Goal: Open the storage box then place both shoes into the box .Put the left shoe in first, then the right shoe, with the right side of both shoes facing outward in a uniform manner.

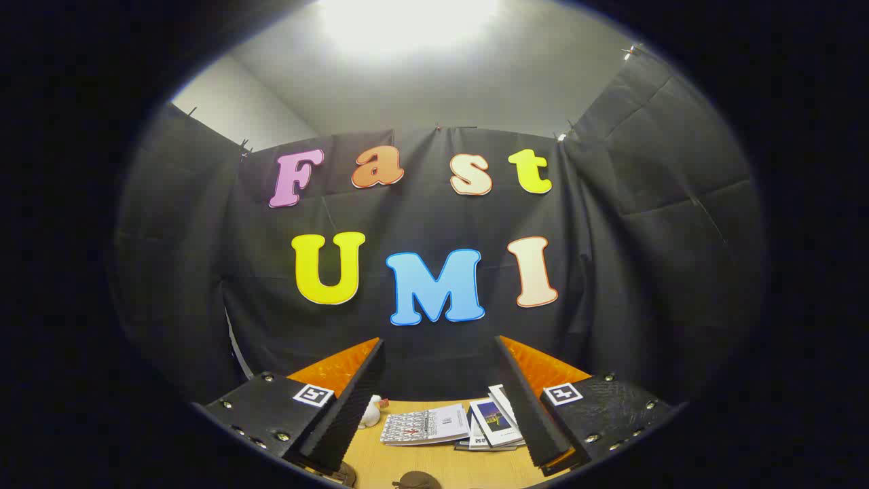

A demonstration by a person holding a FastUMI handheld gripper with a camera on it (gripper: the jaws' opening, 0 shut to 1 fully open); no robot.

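My claw (440, 380) is raised with its fingers spread apart, clamping nothing. Beyond them, on the wooden table (434, 462), lie some booklets (451, 426) (box and shoes I can't place).

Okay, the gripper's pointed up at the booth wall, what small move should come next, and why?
Probably tilt the gripper downward. Its fingers are spread open with nothing between them and aim at the black cloth wall; below them sit the wooden table, some booklets and a small white figure. Tilting down would likely bring the work area ahead of the fingers.
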